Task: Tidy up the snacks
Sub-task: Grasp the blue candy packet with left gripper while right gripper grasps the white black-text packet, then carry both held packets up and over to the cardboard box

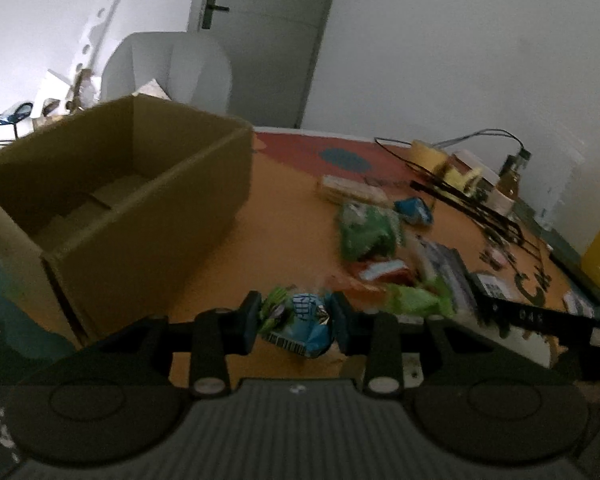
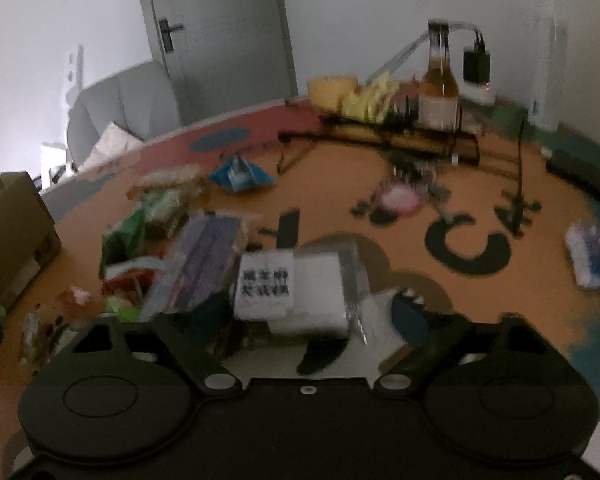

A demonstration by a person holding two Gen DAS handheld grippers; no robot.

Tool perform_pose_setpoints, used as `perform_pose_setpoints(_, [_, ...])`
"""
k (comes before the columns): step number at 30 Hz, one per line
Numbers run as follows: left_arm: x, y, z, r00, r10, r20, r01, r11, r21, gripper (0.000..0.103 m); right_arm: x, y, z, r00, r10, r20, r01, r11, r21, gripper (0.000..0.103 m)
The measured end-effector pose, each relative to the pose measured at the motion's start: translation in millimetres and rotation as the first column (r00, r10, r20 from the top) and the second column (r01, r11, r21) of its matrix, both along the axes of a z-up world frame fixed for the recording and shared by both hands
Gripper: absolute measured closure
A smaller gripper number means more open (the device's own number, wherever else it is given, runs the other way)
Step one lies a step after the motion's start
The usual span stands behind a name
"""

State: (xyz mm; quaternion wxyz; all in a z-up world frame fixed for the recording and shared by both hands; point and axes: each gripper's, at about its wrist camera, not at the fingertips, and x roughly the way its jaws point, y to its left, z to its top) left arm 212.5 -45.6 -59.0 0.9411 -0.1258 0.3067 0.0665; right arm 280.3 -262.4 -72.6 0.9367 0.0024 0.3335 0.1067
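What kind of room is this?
Probably a room at home: a door, a colourful play mat strewn with snack packets, and a cardboard box for sorting.

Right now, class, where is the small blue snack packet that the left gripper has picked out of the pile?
In the left wrist view, the blue snack packet sits pinched in the left gripper, above the orange tabletop, right of the cardboard box.

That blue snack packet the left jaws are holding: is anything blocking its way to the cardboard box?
Nothing visible does. The blue snack packet sits pinched in the left gripper, and only bare orange mat lies between it and the open cardboard box to the left.
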Motion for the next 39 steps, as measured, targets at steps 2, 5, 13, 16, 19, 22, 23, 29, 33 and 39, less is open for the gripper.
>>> perform_pose_setpoints(2, [-0.8, 5.2, 1.7, 1.000, 0.010, 0.004, -0.010, 1.000, 0.000, 0.067, -4.3, 1.1, 0.5, 1.000, -0.003, 0.022, 0.003, 1.000, -0.008, 0.043])
perform_pose_setpoints(5, [-2.1, 14.2, 2.2, 1.000, 0.029, 0.001, -0.029, 1.000, -0.010, 0.067, -14.4, 3.0, 1.9, 0.999, 0.003, 0.046, -0.003, 1.000, 0.006, 0.049])
perform_pose_setpoints(13, [-10.3, 22.2, 12.0, 0.999, 0.027, 0.026, -0.027, 1.000, -0.002, 0.066, -33.2, -1.1, 6.5, 0.998, -0.026, 0.055, 0.021, 0.996, 0.086, 0.053])
perform_pose_setpoints(16, [-15.0, 25.7, 16.7, 0.999, 0.029, 0.042, -0.028, 1.000, -0.006, 0.066, -38.8, 1.4, 11.4, 0.997, -0.033, 0.067, 0.027, 0.995, 0.098, 0.053])
perform_pose_setpoints(19, [-17.9, 29.3, 22.0, 0.998, 0.026, 0.056, -0.026, 1.000, -0.007, 0.066, -44.3, 4.5, 18.5, 0.995, -0.041, 0.089, 0.031, 0.994, 0.106, 0.054])
perform_pose_setpoints(22, [-22.0, 34.1, 28.6, 0.997, 0.023, 0.071, -0.023, 1.000, -0.005, 0.066, -48.5, 8.0, 26.7, 0.993, -0.045, 0.107, 0.031, 0.992, 0.125, 0.054])
perform_pose_setpoints(23, [-22.8, 35.3, 29.7, 0.997, 0.022, 0.075, -0.021, 1.000, -0.004, 0.066, -50.1, 10.1, 29.7, 0.992, -0.043, 0.115, 0.028, 0.991, 0.133, 0.054])
perform_pose_setpoints(29, [-29.3, 46.3, 40.2, 0.995, 0.020, 0.102, -0.020, 1.000, 0.002, 0.066, -57.8, 27.6, 43.0, 0.988, -0.017, 0.153, -0.006, 0.989, 0.151, 0.054])
perform_pose_setpoints(33, [-34.3, 56.8, 47.1, 0.992, 0.030, 0.121, -0.031, 0.999, 0.006, 0.066, -59.4, 40.9, 49.4, 0.986, 0.003, 0.170, -0.030, 0.987, 0.160, 0.054])
perform_pose_setpoints(39, [-40.2, 74.6, 57.3, 0.988, 0.054, 0.144, -0.057, 0.998, 0.012, 0.066, -59.4, 61.6, 57.6, 0.982, 0.033, 0.187, -0.065, 0.983, 0.170, 0.054])
